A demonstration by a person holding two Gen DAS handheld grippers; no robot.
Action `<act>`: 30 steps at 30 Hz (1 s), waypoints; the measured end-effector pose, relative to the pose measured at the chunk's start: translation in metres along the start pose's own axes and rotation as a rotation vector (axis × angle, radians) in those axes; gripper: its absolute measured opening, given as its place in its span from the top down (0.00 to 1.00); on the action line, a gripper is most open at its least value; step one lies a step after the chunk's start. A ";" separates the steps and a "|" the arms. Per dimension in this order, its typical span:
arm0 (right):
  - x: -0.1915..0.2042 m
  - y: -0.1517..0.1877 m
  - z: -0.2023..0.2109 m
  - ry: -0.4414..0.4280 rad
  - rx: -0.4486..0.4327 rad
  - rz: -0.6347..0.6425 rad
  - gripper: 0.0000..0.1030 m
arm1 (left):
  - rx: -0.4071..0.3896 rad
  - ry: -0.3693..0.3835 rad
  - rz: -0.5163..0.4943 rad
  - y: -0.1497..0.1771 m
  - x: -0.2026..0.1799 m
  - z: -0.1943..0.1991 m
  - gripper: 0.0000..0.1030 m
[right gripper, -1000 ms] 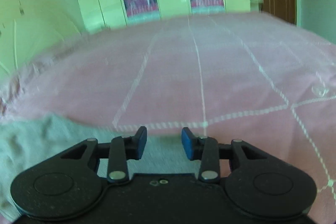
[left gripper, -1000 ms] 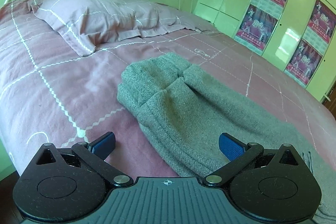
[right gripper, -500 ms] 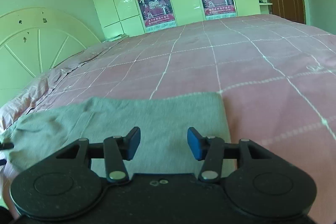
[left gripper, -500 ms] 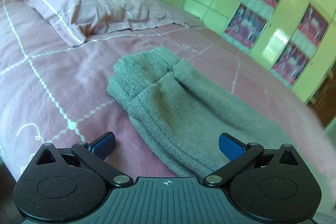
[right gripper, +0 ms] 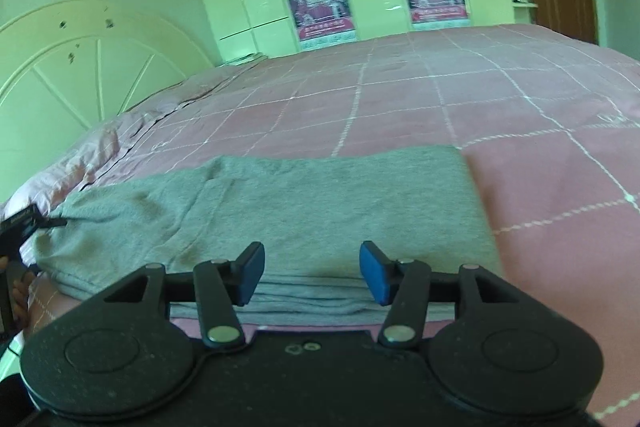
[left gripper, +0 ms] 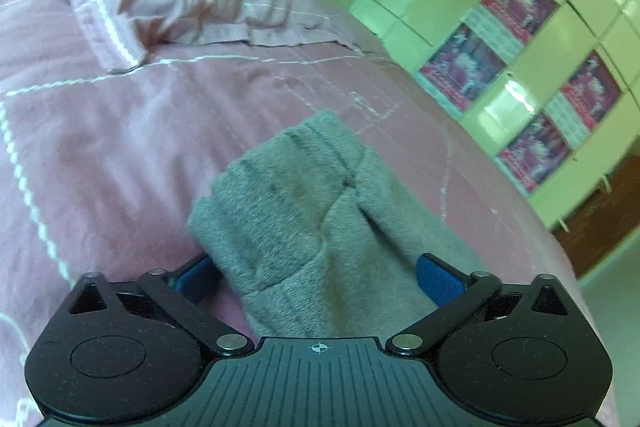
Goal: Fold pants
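Both claws, left (left gripper: 316,277) and right (right gripper: 312,273), gape released at the pants (right gripper: 320,211) on the bed (right gripper: 520,107); next, I judge, each must pinch an edge to fold.

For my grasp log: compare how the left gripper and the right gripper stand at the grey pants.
The left gripper is open wide, straddling a bunched, creased end of the pants. The right gripper is open more narrowly, facing their flat, smooth long edge. Both have blue fingers and grip nothing.
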State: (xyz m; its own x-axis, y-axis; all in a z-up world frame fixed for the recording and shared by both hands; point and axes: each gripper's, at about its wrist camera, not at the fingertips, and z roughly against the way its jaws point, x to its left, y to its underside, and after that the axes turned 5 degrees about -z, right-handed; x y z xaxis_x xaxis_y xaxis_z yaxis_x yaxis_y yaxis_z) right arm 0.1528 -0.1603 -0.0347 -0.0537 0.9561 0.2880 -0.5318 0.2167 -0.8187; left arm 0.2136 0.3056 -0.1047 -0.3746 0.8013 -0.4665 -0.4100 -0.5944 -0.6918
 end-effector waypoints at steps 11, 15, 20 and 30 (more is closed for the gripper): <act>0.115 0.042 -0.074 0.054 0.094 0.542 0.46 | -0.089 0.014 -0.166 -0.010 -0.019 0.033 0.63; 0.106 0.030 -0.045 0.002 -0.015 0.465 0.48 | -0.110 0.021 -0.204 -0.010 -0.028 0.047 0.63; 0.033 0.009 0.013 -0.010 -0.131 0.179 0.30 | -0.183 0.069 -0.306 -0.017 -0.076 0.070 0.64; -0.124 -0.007 0.071 0.114 -0.267 -0.422 0.29 | -0.234 0.327 -0.631 0.046 -0.287 0.094 0.64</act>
State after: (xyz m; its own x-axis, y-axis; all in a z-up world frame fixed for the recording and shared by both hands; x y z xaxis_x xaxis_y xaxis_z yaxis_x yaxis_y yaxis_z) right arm 0.1031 -0.2946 -0.0293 0.2194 0.7867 0.5770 -0.2523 0.6170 -0.7454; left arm 0.2243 0.0423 0.0490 0.1544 0.9864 -0.0571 -0.2642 -0.0144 -0.9644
